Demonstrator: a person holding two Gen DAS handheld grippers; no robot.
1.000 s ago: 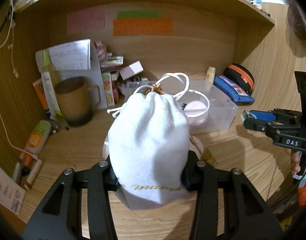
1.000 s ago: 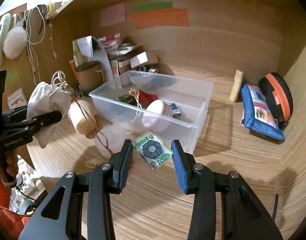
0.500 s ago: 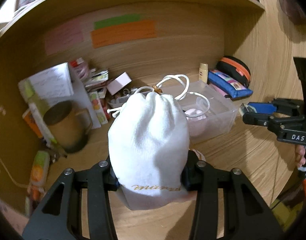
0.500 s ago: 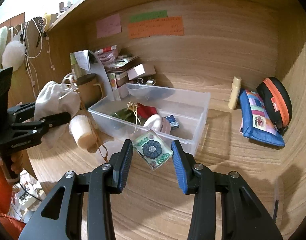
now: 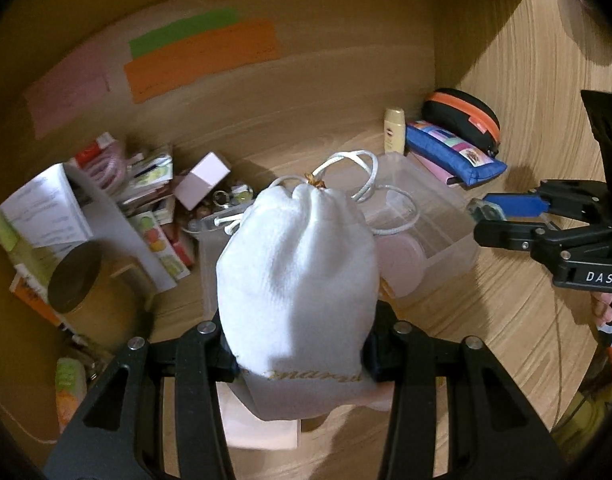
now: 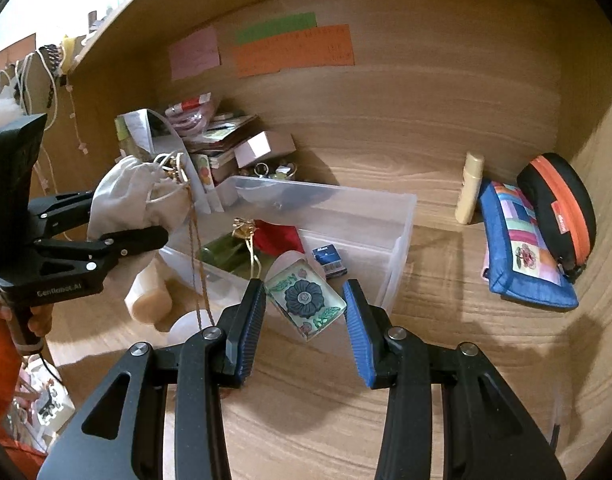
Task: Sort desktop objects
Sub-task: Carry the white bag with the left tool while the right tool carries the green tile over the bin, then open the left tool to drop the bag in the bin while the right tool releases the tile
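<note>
Because the white drawstring pouch (image 5: pixel 298 280) is soft and light, I keep my left hand-held gripper (image 5: pixel 298 360) clamped low on its bulging body above the clear bin (image 6: pixel 389 216). My right hand-held gripper (image 6: pixel 304 308) pinches the flower-printed glass tile (image 6: pixel 304 302) by opposite edges over the desk (image 6: pixel 445 340); I judge it slick and chip-prone.

White drawstring pouch (image 5: pixel 296 280) with gold script lettering and a white cord (image 5: pixel 359 178) – gold knot at its neck. Glass tile (image 6: pixel 304 304): dark blue flower, green leaves, pink hearts on pale ground. Right gripper (image 6: pixel 304 320) black with blue pads (image 6: pixel 355 330). Clear plastic bin (image 6: pixel 397 248) holds red and green cloth. Pencil case (image 6: pixel 523 256) blue with pastel patchwork; zip case (image 6: pixel 561 200) black with orange band – pink, green and orange notes (image 6: pixel 294 50) on the wood wall
</note>
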